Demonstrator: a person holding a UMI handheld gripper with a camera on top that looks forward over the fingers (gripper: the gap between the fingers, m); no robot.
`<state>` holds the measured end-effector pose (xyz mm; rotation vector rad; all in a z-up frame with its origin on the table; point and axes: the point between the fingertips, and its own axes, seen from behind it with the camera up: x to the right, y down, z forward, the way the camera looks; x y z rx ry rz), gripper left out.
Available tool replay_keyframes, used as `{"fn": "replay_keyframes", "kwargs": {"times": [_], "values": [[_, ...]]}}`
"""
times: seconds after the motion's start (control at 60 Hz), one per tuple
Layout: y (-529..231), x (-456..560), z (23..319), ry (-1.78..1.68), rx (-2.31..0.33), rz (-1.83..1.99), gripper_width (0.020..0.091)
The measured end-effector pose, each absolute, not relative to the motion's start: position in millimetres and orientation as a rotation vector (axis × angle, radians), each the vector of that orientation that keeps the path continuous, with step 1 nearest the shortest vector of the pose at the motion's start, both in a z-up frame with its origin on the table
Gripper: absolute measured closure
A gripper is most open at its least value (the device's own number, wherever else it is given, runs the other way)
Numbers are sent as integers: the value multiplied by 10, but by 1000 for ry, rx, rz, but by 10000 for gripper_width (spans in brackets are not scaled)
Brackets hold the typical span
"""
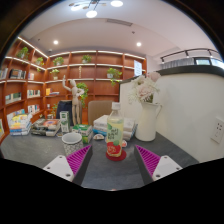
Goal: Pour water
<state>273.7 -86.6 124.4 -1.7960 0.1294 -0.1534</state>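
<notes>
Shelved room, grey counter (pixel 110 172) | my gripper (pixel 113 160) spread, empty | bottle (pixel 116 134) between fingers, ungrasped | cup (pixel 72 141) nearby | pouring not begun.

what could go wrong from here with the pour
1. The bottle stands between the gripper fingers with gaps at both sides; closing off-centre might tip it.
2. A white cup stands close beside the bottle, so a sideways swing could knock it.
3. The white vase of flowers stands just beyond, near the counter edge; a wide tilt may brush it.
</notes>
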Motion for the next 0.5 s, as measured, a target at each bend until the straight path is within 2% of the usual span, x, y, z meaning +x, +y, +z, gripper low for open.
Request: {"fn": "replay_keyframes", "kwargs": {"times": [0.367,0.5], "values": [[-1388,2546,1610,134,-1755,-138,248],[-1423,2553,1590,151,-1762,-141,249]]}}
